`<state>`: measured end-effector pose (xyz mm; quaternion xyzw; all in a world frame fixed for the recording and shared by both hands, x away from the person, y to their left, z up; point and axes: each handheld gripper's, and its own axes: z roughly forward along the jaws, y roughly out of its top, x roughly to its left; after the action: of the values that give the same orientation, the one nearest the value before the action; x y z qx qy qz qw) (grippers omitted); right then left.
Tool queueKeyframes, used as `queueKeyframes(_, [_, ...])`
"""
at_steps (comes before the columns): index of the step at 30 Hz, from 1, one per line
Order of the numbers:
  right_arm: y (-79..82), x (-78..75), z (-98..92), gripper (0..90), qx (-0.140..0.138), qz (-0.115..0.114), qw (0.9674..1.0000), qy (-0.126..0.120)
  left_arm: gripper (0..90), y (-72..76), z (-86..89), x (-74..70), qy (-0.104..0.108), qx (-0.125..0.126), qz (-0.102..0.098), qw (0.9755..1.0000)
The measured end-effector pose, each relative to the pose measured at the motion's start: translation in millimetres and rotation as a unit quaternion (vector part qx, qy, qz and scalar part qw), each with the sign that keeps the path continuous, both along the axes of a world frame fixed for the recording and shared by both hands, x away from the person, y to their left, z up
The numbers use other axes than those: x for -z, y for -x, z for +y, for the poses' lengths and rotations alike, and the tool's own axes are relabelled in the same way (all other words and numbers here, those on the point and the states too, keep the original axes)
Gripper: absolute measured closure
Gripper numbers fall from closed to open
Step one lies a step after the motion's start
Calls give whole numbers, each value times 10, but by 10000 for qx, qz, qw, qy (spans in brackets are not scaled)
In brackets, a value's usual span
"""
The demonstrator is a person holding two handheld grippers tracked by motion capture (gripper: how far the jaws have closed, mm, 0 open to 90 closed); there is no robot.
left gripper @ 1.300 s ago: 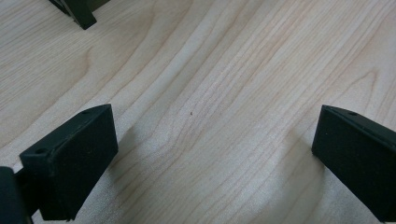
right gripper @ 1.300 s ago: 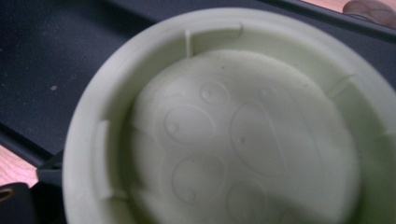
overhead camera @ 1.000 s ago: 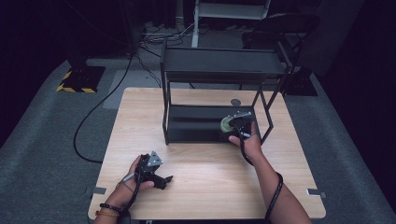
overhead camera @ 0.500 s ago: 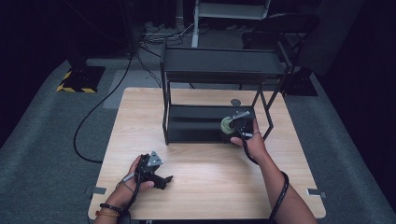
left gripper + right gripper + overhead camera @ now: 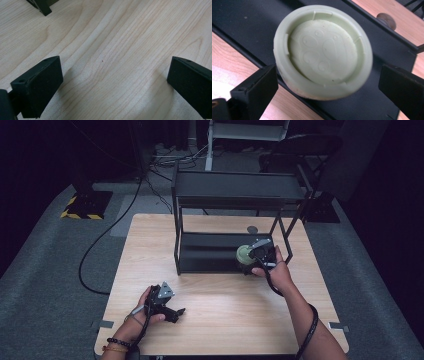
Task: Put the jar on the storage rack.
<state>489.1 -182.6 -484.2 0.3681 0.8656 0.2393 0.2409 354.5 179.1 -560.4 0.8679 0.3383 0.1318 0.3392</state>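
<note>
A pale green round lid-like piece (image 5: 243, 253) (image 5: 322, 50) with a paw-print relief rests tilted at the front right of the black rack's lower shelf (image 5: 210, 251) (image 5: 249, 17). My right gripper (image 5: 254, 257) (image 5: 327, 77) reaches in over the shelf's front edge. Its jaws stand wide on either side of the green piece, with a gap showing at the right jaw. My left gripper (image 5: 175, 312) (image 5: 113, 80) lies low over the bare wooden table (image 5: 235, 315) at the front left, open with nothing between its jaws.
The black two-level rack (image 5: 240, 187) stands at the back middle of the table. A small dark round knob (image 5: 252, 229) (image 5: 386, 20) lies on the wood behind it. One rack foot (image 5: 45, 8) is in the left gripper view. A black cable (image 5: 107, 235) runs across the floor on the left.
Almost nothing has moved. My right gripper stays at the lower shelf by the green piece, and my left gripper rests in the same place.
</note>
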Motion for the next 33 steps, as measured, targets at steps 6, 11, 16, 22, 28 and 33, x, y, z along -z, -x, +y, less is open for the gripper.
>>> queueKeyframes(6, [99, -61, -21, 25, -125, -111, 9998, 81, 1, 0, -1, 1, 4, -3, -1, 10000])
queueKeyframes(11, [188, -105, -45, 25, -252, -222, 9993, 187, 1, 0, 0, 0, 5, -1, 1, 10000])
queueKeyframes(16, [280, -128, -80, 25, -339, -305, 9988, 187, 1, 0, -1, 1, 7, -2, -3, 10000])
queueKeyframes(22, [358, -142, -103, 25, -399, -393, 9982, 199, 1, 0, -1, 1, 6, -3, -1, 10000])
queueKeyframes(28, [489, -180, -145, 25, -511, -498, 9972, 241, 1, 0, 0, 0, 2, -1, -2, 10000])
queueKeyframes(33, [585, -207, -171, 25, -597, -570, 9962, 274, 1, 0, 0, 0, 1, 0, -1, 10000])
